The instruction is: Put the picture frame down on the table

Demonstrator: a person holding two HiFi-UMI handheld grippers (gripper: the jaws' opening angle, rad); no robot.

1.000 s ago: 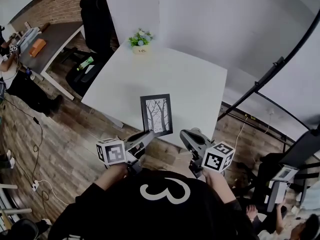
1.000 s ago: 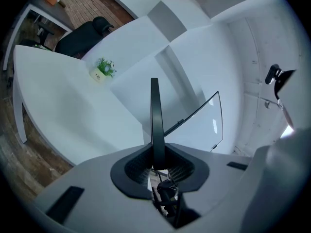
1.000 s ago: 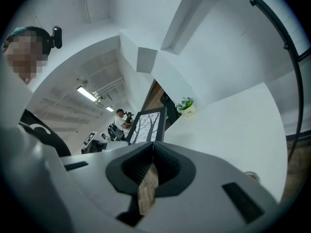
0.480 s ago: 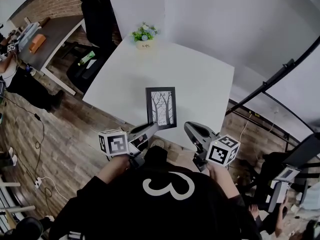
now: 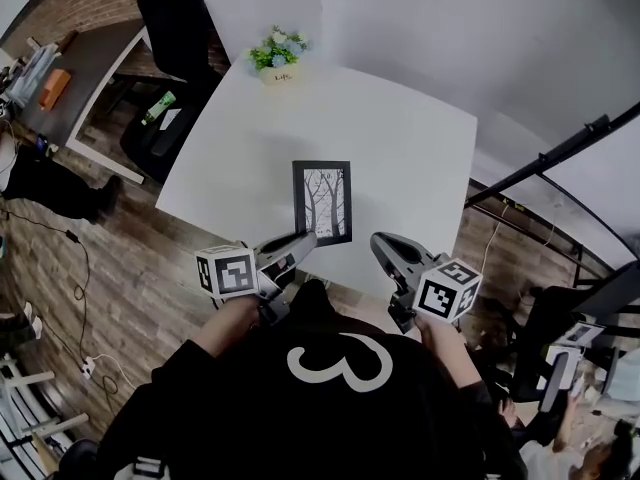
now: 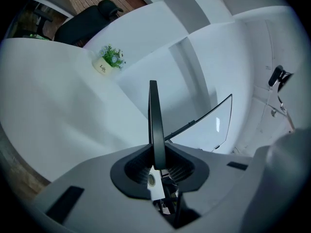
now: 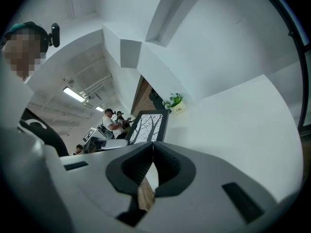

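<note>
Picture frame [image 5: 322, 202]: clamped by its near edge in the left gripper [image 5: 300, 244], at the white table's [image 5: 410, 158] near edge; right gripper [image 5: 385, 250] beside it, jaws together, empty; potted plant [image 5: 277, 56] at the far edge, bare tabletop between.

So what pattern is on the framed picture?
Black bare trees on white, in the black rectangular picture frame; clearest in the head view.
</note>
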